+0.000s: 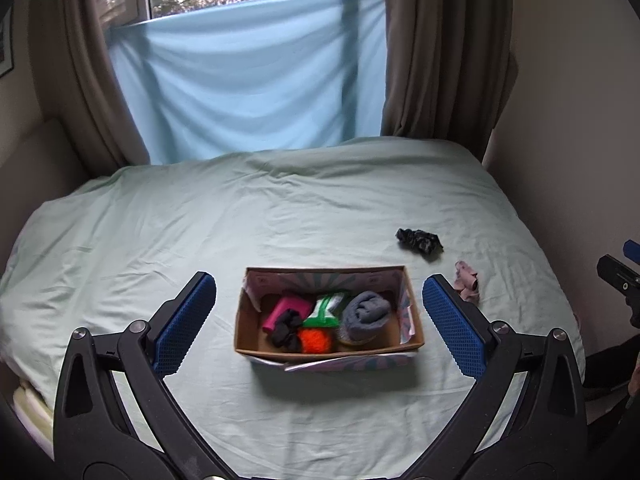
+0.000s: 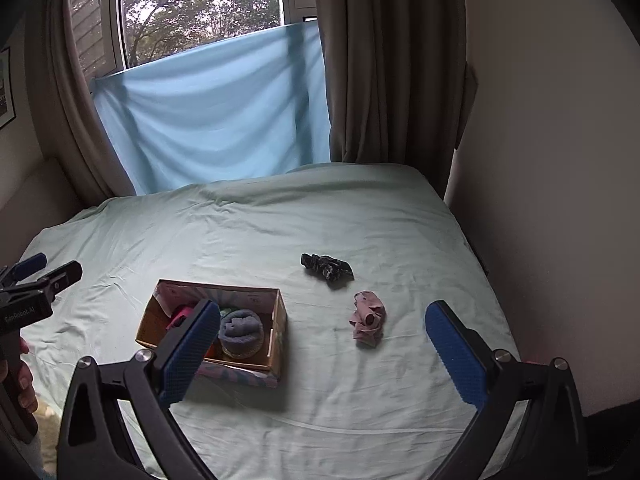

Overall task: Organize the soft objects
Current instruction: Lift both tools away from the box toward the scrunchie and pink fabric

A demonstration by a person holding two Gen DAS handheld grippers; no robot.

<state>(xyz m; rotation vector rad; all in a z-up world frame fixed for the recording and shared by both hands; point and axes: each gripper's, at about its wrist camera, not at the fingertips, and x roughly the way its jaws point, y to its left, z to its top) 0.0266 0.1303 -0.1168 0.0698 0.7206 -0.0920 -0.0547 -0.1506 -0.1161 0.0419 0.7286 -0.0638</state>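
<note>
A cardboard box (image 1: 248,336) (image 2: 276,320) stands on the bed. It holds a grey rolled cloth (image 1: 366,314) (image 2: 241,328), a pink item (image 1: 286,310), a green and white item (image 1: 326,308), an orange item (image 1: 316,340) and a black item (image 1: 286,330). A black scrunched cloth (image 1: 420,242) (image 2: 328,268) and a pink scrunched cloth (image 1: 466,282) (image 2: 368,318) lie on the sheet right of the box. My left gripper (image 1: 318,300) is open and empty, held above and in front of the box. My right gripper (image 2: 316,328) is open and empty, above the sheet near the pink cloth.
The bed (image 1: 280,208) has a pale green sheet. A blue cloth (image 1: 248,76) hangs over the window behind, with brown curtains (image 1: 440,48) at both sides. A wall (image 2: 560,160) runs along the bed's right side.
</note>
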